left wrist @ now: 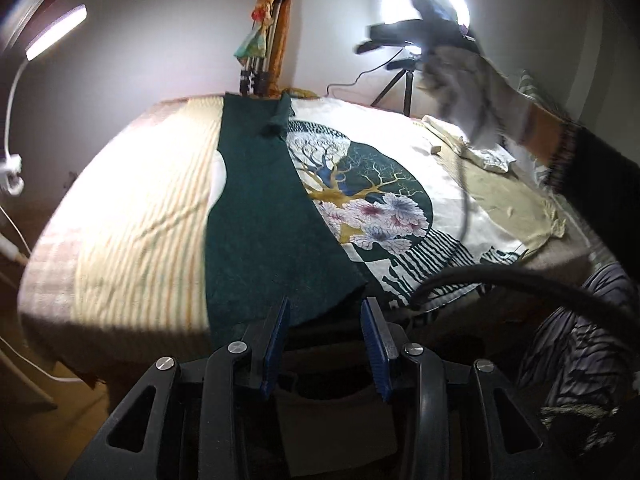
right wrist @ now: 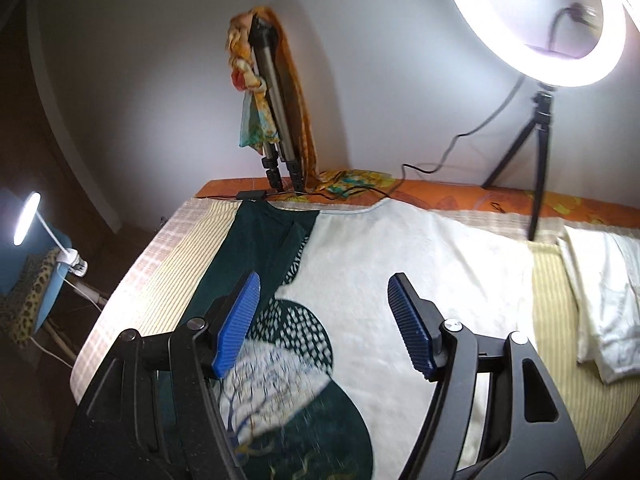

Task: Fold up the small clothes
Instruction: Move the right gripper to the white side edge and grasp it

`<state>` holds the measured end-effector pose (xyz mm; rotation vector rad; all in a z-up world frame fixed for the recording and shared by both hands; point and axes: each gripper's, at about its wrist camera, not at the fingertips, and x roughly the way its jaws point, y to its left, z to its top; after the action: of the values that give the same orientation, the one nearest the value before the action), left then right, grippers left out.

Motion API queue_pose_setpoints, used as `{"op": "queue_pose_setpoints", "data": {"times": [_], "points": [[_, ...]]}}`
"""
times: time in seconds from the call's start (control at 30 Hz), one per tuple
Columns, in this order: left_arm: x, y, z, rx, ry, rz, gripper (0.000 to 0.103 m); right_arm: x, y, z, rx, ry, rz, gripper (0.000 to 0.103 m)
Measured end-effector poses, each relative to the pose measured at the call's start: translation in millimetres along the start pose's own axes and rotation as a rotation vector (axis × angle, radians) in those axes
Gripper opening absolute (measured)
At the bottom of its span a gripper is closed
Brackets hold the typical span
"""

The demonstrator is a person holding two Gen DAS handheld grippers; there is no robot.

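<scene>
A white T-shirt with a tree print lies flat on the bed. Its left side is folded over and shows as a dark green strip. My left gripper is open and empty, low at the bed's near edge, just in front of the green strip's near hem. My right gripper is open and empty, held above the shirt near its upper part, with the green fold to its left. The right gripper and the hand holding it show blurred at the upper right of the left wrist view.
A striped cover lies on the bed. A ring light on a tripod stands at the back right, its cable trailing over the bed head. A folded tripod with a scarf leans on the wall. White cloth lies at the right. A desk lamp stands at the left.
</scene>
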<state>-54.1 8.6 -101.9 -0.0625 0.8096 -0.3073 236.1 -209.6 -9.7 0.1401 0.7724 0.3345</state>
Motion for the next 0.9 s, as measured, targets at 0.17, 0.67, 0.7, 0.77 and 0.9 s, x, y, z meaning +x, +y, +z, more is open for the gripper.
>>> {"op": "queue_pose_setpoints", "data": {"times": [0.17, 0.67, 0.7, 0.77, 0.9], "points": [[-7.1, -26.9, 2.7, 0.126, -0.079, 0.102, 0.037, -50.6, -37.2, -19.9, 0.067, -0.035, -0.005, 0.070], [39.3, -142.8, 27.2, 0.212, -0.134, -0.102, 0.041, -76.1, -166.1, -64.5, 0.248, -0.014, -0.054, 0.071], [48.5, -154.6, 28.3, 0.220, -0.122, -0.126, 0.041, -71.7, -175.0, -66.8, 0.270, -0.003, -0.049, 0.071], [62.5, -177.2, 28.5, 0.244, -0.107, -0.154, 0.041, -64.3, -192.6, -73.3, 0.311, 0.017, -0.038, 0.071], [88.9, -211.5, 31.5, 0.290, -0.074, -0.197, 0.041, -48.9, -218.5, -80.0, 0.367, 0.044, -0.031, 0.071]]}}
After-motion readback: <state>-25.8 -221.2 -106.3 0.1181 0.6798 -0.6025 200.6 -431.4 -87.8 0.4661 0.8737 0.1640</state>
